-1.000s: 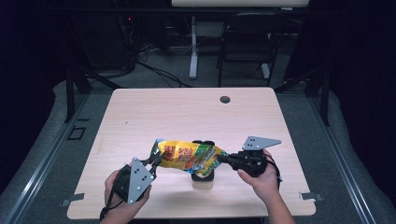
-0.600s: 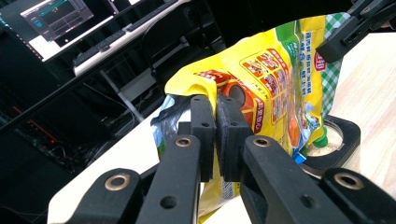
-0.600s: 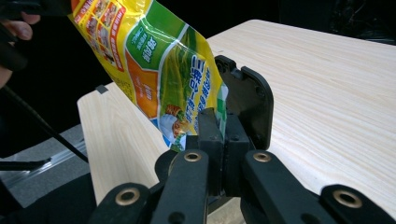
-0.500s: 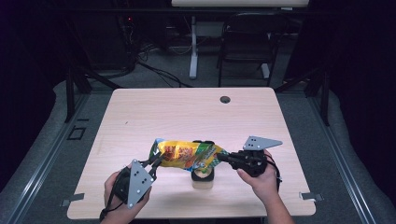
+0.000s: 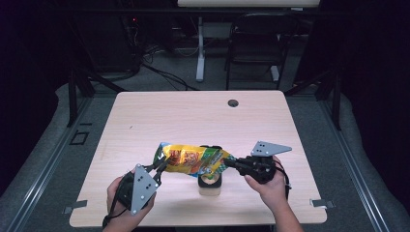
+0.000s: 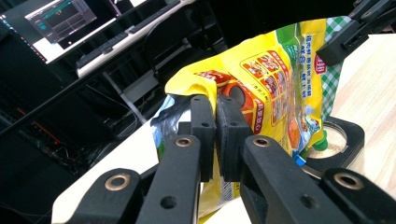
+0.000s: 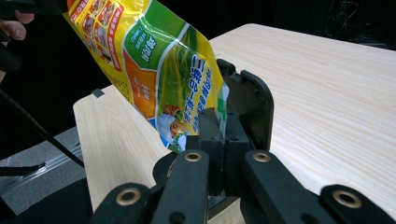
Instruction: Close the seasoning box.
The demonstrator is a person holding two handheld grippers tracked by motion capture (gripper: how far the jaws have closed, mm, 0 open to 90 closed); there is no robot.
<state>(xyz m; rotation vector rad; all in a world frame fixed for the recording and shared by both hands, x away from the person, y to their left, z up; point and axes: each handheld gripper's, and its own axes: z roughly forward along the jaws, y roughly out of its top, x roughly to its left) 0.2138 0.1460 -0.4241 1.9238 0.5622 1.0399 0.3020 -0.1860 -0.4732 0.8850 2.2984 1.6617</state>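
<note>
- High view: the table (image 5: 193,121) was a rounded-corner rectangle of pale, fine-grained wood laminate, with a small dark round grommet (image 5: 233,103) near its far edge at about 12 o'clock.
- The snack bag (image 5: 191,160) was a glossy, crinkled foil pouch, mostly yellow with green and red print, stretched lengthwise above the near half of the table, toward 6 o'clock from the table's middle.
- The left gripper (image 5: 158,169), black with a grey three-cornered plate, sat at about 7 o'clock and was clenched on the bag's left end; in the left gripper view its blocky pads (image 6: 203,135) pinched the creased foil edge of the snack bag (image 6: 275,79).
- The right gripper (image 5: 227,163), at about 5 o'clock, was clenched on the bag's other end; in the right gripper view its jaws pressed together on the thin green corner of the snack bag (image 7: 163,70).
- A black square-framed container (image 5: 211,182) with a round opening and pale granular contents stood on the table directly beneath the bag's right end.
</note>
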